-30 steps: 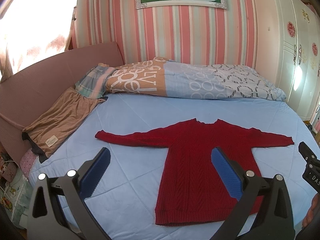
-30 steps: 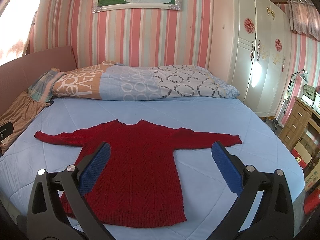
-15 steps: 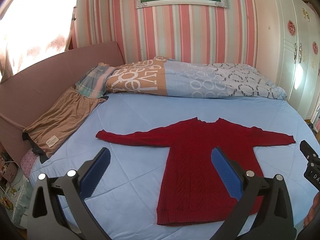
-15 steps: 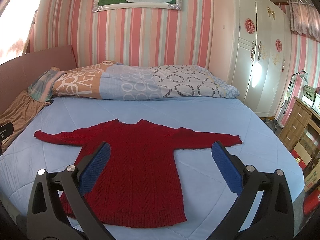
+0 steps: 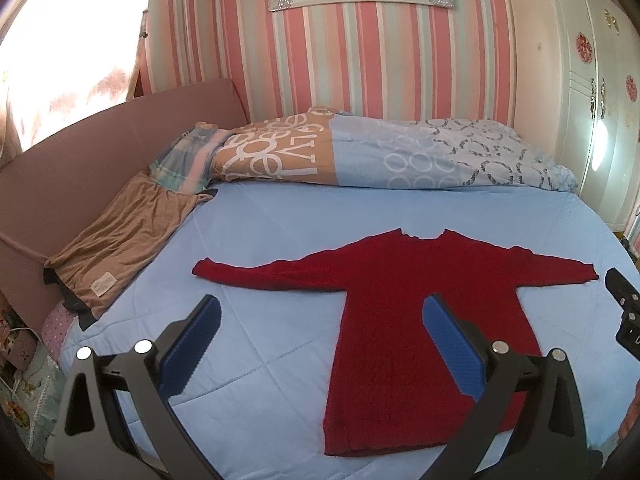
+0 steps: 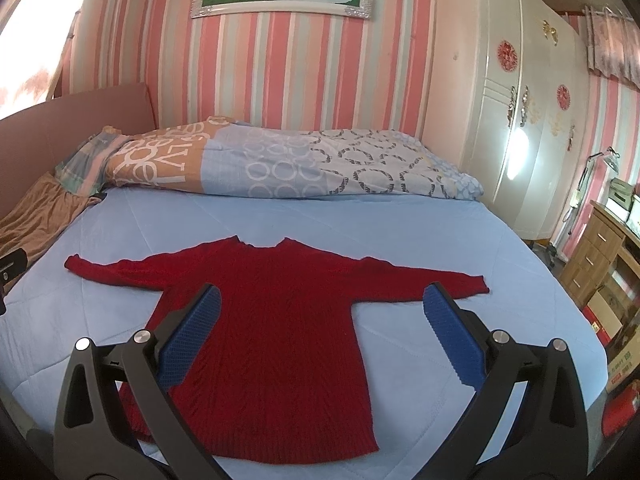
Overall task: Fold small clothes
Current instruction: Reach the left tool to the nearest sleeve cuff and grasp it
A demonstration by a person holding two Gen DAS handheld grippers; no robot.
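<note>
Left wrist view: a red sweater (image 5: 420, 320) lies flat on the bed (image 5: 280, 232), sleeves spread ready for folding, hem nearest. Left gripper (image 5: 320, 344) and right gripper (image 6: 320, 336) hover above the hem, jaws wide, holding nothing, apparently before a first grasp.

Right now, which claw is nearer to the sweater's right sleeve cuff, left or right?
Right. The right claw is open above the red sweater, one finger near the cuff. The left claw is open farther left, over the blue sheet.
</note>
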